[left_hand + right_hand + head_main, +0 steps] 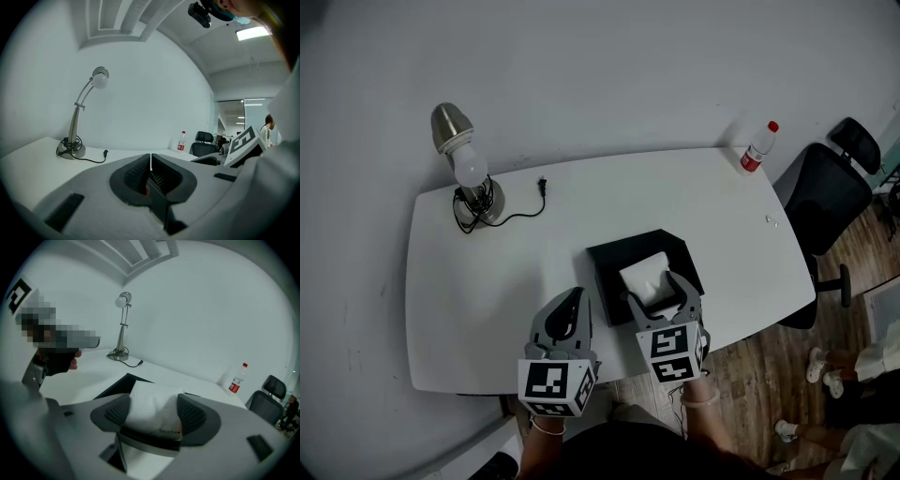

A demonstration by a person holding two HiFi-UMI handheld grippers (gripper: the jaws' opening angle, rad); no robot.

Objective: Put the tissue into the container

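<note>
A white tissue pack [645,277] [152,404] is held over the black open container [612,253] [115,385] in the middle of the white table. My right gripper [659,298] [153,414] is shut on the tissue pack, one jaw pressing each side of it. My left gripper [570,314] [150,174] hovers over the table's front edge to the left of the container, its jaws pressed together with nothing between them.
A silver desk lamp [464,164] [79,117] with a coiled black cord stands at the table's back left. A water bottle [758,147] [237,378] with a red cap stands at the back right corner. A black office chair [830,197] is beside the table's right end.
</note>
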